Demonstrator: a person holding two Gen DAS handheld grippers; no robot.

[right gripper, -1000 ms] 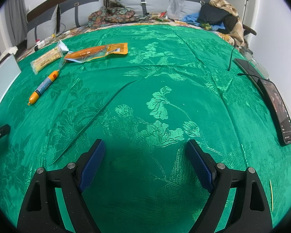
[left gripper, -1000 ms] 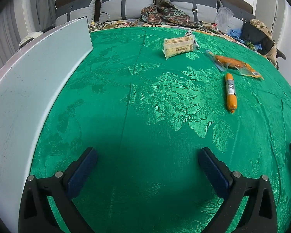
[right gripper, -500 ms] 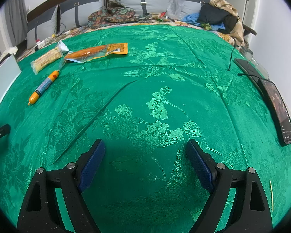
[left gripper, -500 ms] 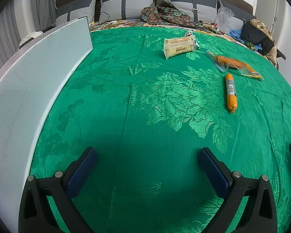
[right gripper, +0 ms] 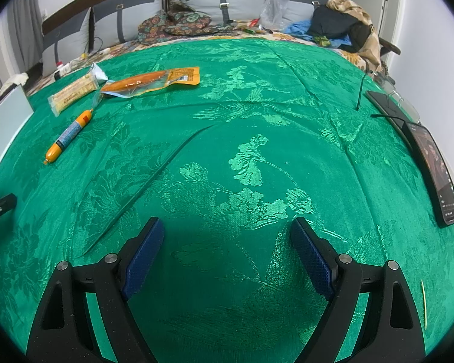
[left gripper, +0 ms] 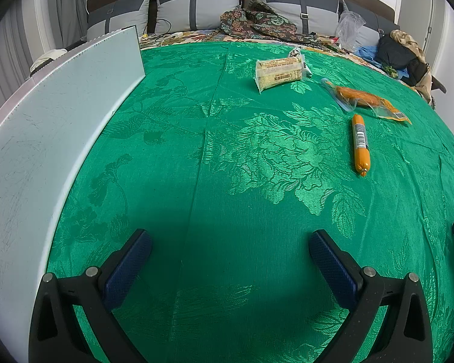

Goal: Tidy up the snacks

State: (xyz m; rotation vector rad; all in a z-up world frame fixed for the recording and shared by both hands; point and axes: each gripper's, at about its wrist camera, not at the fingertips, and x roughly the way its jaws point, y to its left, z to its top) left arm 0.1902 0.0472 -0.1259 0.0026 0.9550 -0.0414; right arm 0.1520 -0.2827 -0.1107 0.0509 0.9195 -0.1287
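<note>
Three snacks lie on the green patterned cloth. A pale yellow wrapped biscuit pack sits farthest back. To its right lies an orange vacuum-packed snack, and nearer me an orange sausage stick. My left gripper is open and empty, low over the cloth, well short of the snacks. The open, empty right gripper hovers over bare cloth, with the snacks far to its upper left.
A white flat box stands along the left side. Two phones with a cable lie at the right edge. Pillows, clothes and bags crowd the far end. A fold creases the cloth.
</note>
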